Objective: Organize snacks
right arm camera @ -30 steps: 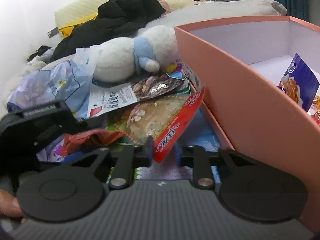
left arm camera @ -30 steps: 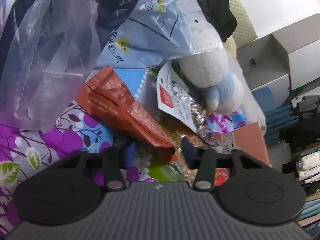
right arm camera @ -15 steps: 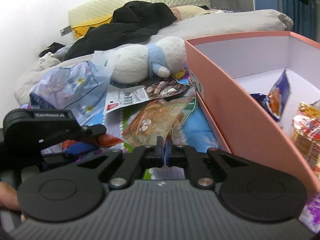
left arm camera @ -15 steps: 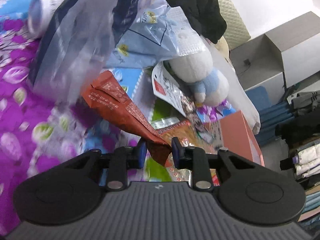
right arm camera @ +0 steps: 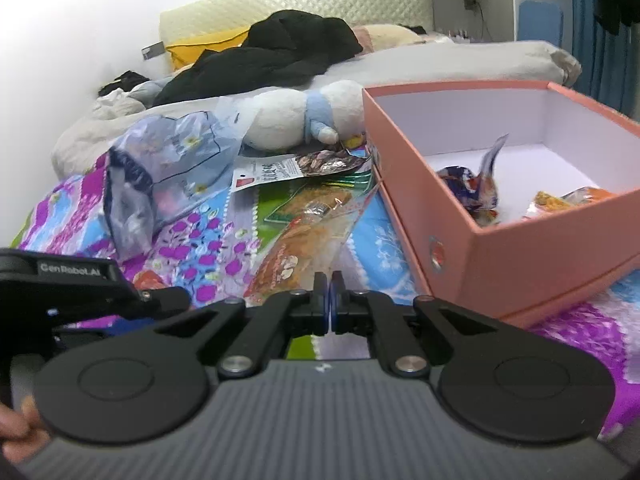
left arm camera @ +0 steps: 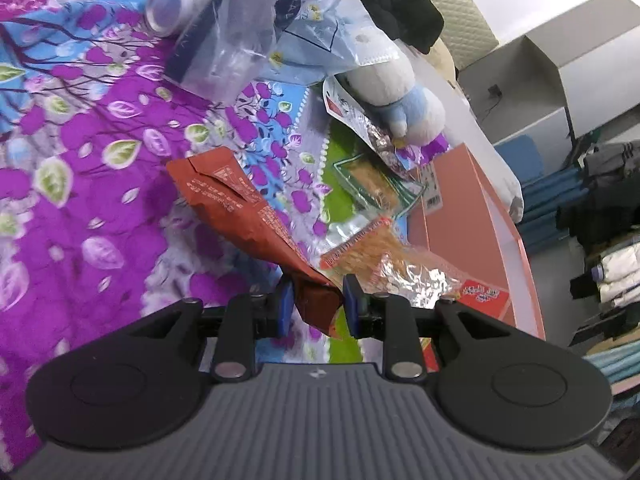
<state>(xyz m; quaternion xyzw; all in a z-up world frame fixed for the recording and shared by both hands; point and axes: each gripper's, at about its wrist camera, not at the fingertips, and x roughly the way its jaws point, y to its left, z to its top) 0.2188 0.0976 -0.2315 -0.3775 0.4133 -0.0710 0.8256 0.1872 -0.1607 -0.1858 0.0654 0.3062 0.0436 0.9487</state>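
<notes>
Left wrist view, left claw (left arm camera: 314, 305): pinching the lower corner of a red-brown snack bag (left arm camera: 244, 216); the pads press the crumpled foil from both sides, and the jaws have just been closing on it. The corner is a thin flap, which suits a two-finger pinch.
Left wrist view, red-brown snack bag: it slants up and away from the claw over the flowered bedspread (left arm camera: 80, 184), apparently lifted clear so it can be carried.
Left wrist view, other snacks: an orange clear packet (left arm camera: 376, 246) lies just right of the claw, a green packet (left arm camera: 372, 184) beyond it, both beside the pink box (left arm camera: 460, 200).
Left wrist view, bystanders: a white and blue plush toy (left arm camera: 396, 96), a clear plastic bag (left arm camera: 240, 40) and a white jar (left arm camera: 176, 6) lie further up the bed.
Right wrist view, right claw (right arm camera: 329, 300): pressed together; whether a thin edge of the orange clear packet (right arm camera: 308, 236), which runs down to its tips, is caught between the pads cannot be told.
Right wrist view, pink box (right arm camera: 520, 256): open on the bed to the right, already holding a blue packet (right arm camera: 472, 188) and an orange packet (right arm camera: 568, 198); judged the collecting place for the snacks.
Right wrist view, left claw (right arm camera: 156, 300): visible at lower left, a scrap of red bag beside it.
Task state: judged partly done, with several packets outside the box.
</notes>
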